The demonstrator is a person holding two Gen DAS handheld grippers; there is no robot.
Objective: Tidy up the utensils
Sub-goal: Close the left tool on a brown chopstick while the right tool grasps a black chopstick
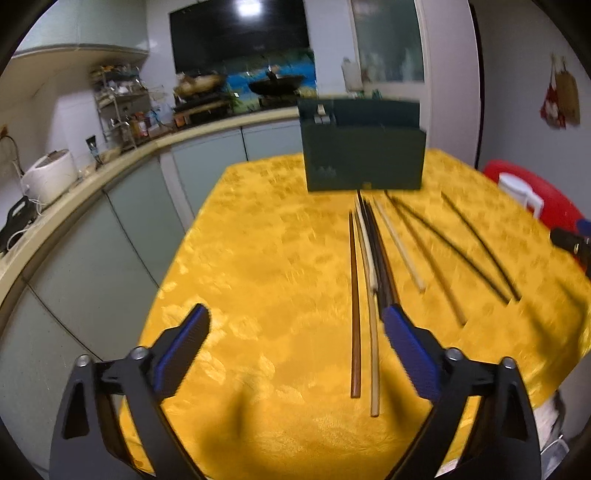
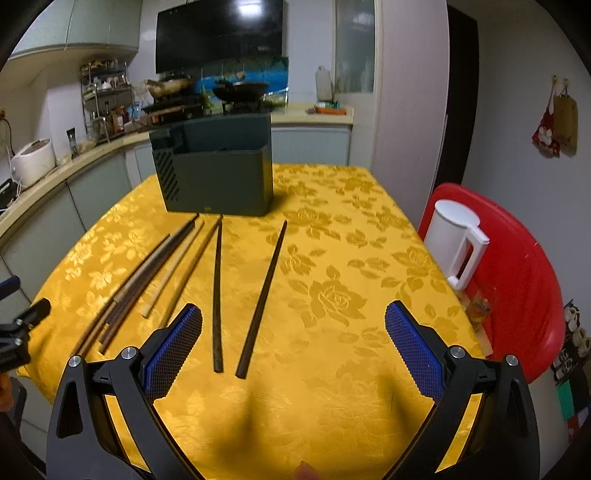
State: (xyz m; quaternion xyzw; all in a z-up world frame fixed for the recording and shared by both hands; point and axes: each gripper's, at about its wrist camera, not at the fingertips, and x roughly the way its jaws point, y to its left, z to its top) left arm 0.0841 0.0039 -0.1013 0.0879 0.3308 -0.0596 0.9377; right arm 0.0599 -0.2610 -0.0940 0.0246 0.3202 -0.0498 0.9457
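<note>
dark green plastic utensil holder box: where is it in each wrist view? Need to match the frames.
Left wrist: dark green plastic utensil holder box sits upper centre-right, blurred, at the far end of the yellow tablecloth, with the chopsticks' far ends at its base.
Right wrist: same box sits upper centre-left, sharp, its slatted side wall facing left.
Shared landmark: the black wall screen above the counter behind the box.

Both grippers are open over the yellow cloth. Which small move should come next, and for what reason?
Probably lower the right gripper and close it on the two dark chopsticks lying between its open jaws. They lie apart from the bundle beside them, and the green holder stands just behind, not yet filled as far as can be seen. The left gripper is also open, holding nothing.
</note>
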